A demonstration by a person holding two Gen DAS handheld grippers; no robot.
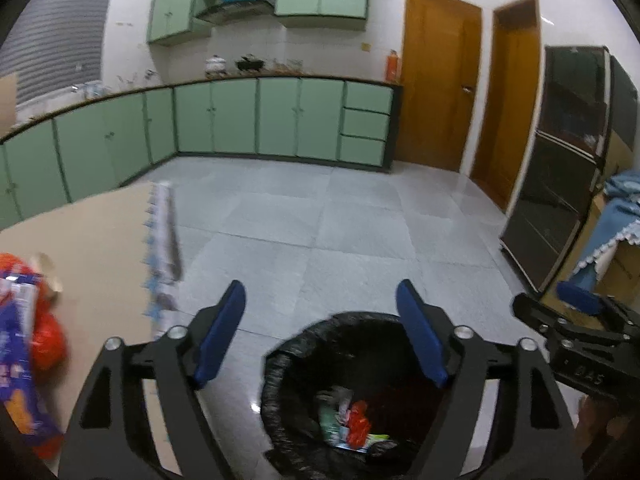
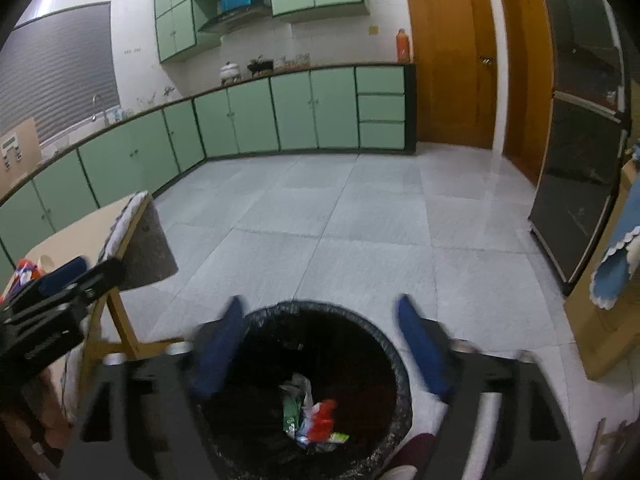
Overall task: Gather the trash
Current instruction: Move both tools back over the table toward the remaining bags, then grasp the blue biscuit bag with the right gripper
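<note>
- Standing on the floor just beside the table, the black-lined bin is easy to reach; wrappers lie at its bottom.
- More trash waits at the table's near edge.
- Both tongs, left gripper and right gripper, hang wide and empty over the bin.

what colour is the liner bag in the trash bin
Black, glossy and crinkled around the rim of the trash bin; clearest in the right wrist view.
</note>
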